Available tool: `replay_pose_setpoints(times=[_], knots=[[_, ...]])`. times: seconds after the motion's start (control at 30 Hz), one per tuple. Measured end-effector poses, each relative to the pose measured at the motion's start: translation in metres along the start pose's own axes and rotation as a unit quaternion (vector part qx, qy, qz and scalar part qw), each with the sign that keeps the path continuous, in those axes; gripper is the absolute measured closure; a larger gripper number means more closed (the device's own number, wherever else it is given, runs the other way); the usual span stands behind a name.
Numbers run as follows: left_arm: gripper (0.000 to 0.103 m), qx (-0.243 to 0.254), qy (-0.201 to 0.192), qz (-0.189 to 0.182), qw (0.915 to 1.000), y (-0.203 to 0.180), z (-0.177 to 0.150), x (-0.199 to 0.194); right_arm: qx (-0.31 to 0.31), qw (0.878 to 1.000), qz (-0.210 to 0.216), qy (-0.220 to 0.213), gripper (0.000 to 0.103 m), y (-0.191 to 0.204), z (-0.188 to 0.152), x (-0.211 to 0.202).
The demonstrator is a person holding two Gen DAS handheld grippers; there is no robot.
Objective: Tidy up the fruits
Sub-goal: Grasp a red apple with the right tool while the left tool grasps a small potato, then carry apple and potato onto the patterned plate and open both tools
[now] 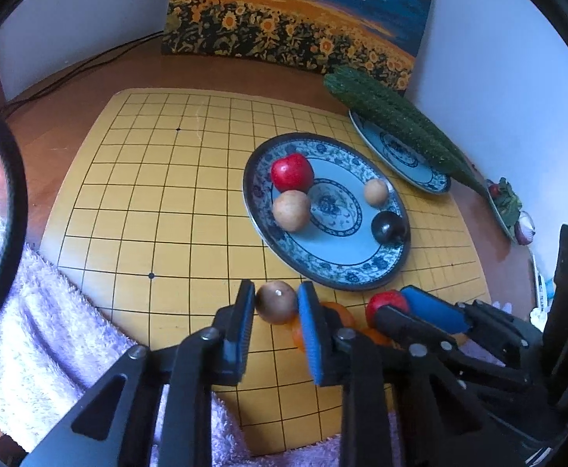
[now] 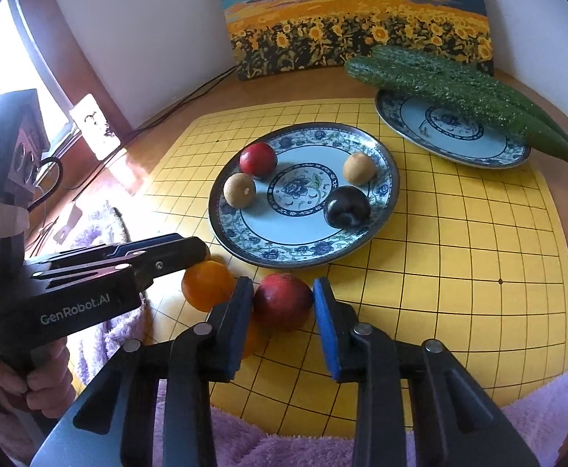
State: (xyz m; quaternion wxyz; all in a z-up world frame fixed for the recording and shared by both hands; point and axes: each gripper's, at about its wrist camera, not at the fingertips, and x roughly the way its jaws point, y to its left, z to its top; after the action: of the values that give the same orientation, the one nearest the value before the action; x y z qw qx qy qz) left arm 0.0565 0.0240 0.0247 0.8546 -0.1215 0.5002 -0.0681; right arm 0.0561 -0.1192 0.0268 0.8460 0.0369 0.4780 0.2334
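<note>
Left wrist view: the left gripper (image 1: 276,303) has its jaws apart around a brown fruit (image 1: 275,302) on the yellow board (image 1: 136,202); whether the pads touch it I cannot tell. An orange (image 1: 338,313) lies just behind the blue pad. At 3 o'clock the right gripper (image 1: 395,303) straddles a red fruit (image 1: 385,302). At 12 o'clock the plate (image 1: 334,272) holds a red fruit, two tan ones and a dark one. Cucumbers (image 1: 393,116) lie across a far plate (image 1: 420,167) at 1 o'clock.

Right wrist view: the right gripper (image 2: 284,303) stands open around the red fruit (image 2: 282,299), the left pad touching, the blue pad just clear. At 9 o'clock the orange (image 2: 206,284) touches the left gripper (image 2: 194,251), whose jaw state is hidden. The plate (image 2: 303,258) is at 12 o'clock, cucumbers (image 2: 459,89) at 1. A purple towel (image 2: 284,447) lies at 6.
</note>
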Motion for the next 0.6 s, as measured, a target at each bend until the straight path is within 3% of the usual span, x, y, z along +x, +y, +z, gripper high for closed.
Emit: replay_pose_setpoints(times=[0.2,0.6], knots=[[0.079,-0.013,-0.003,-0.001,0.9999,0.007,0.0,-0.008,0.0,1.0,-0.002,-0.005,0.07,-0.001,0.0,-0.005],[0.079,0.011,-0.044,0.019,0.9988,-0.001,0.003,-0.035,-0.008,1.0,-0.006,-0.019,0.07,0.002,0.001,-0.014]])
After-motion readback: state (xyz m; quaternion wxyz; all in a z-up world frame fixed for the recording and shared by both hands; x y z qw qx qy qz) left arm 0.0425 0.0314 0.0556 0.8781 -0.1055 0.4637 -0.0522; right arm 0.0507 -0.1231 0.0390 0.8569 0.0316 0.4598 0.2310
